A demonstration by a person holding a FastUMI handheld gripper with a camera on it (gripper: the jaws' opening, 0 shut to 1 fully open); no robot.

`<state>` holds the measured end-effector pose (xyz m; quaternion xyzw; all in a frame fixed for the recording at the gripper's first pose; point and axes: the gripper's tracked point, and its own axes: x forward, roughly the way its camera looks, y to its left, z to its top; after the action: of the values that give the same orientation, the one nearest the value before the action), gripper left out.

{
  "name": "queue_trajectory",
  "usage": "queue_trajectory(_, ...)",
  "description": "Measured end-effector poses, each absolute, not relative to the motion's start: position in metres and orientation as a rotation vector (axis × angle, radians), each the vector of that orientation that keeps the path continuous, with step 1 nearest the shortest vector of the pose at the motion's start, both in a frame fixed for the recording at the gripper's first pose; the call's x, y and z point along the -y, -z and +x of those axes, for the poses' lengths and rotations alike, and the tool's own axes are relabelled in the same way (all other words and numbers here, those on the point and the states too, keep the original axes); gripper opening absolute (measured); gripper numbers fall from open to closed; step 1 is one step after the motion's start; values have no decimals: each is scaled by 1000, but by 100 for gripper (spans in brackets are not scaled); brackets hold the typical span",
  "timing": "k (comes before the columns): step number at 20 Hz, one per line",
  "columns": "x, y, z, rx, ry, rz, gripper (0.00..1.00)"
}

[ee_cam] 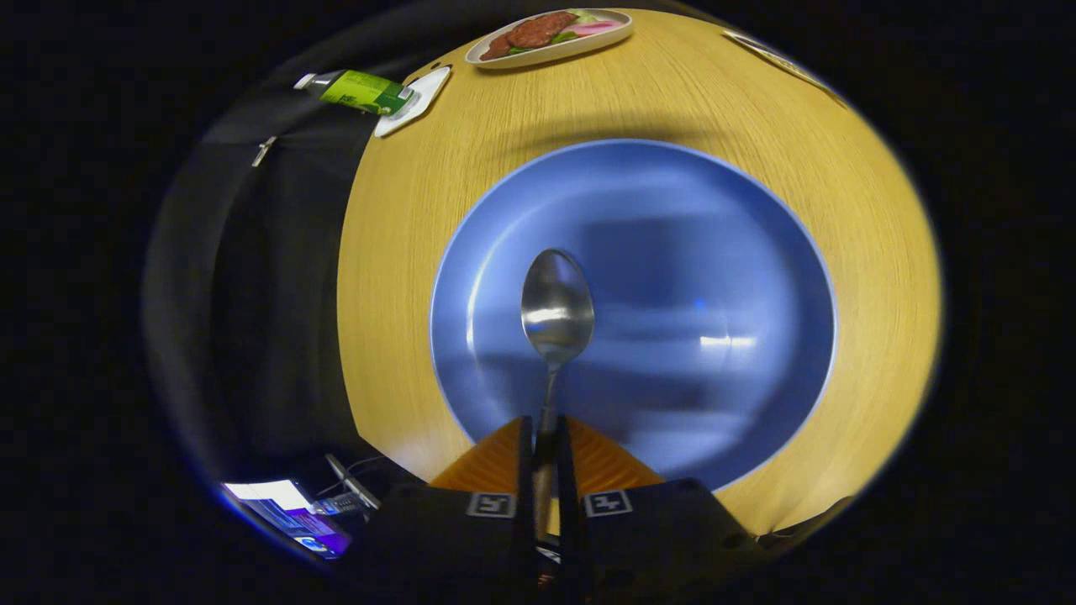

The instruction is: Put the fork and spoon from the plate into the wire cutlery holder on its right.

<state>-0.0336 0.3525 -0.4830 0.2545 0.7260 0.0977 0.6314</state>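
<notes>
Gripper (545, 433) fingers clamp the spoon (556, 311) by its handle, one on each side. Spoon bowl points forward over the blue plate (714, 252). Plate rests on the wooden table (403, 252); a food dish (548, 35) sits beyond it.

Claw (545, 437) with ribbed fingers, dark body, two square, seemingly coded markers

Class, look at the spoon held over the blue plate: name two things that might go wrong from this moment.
1. The gripper pinches only the thin handle of the spoon, whose bowl sticks out far ahead, so it may pivot or slip, dropping onto the blue plate.
2. The picture looks motion-blurred; a fast swing could loosen the spoon over the wooden table.
</notes>
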Motion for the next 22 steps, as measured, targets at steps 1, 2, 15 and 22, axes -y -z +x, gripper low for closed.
queue_trajectory(1,-351,476,-39,-1658,-225,601,14)
queue_trajectory(2,-344,470,-32,-1665,-224,614,10)
queue_trajectory(15,-276,402,-10,-1467,-334,711,6)
queue_trajectory(22,-192,331,-15,-1353,-376,730,6)
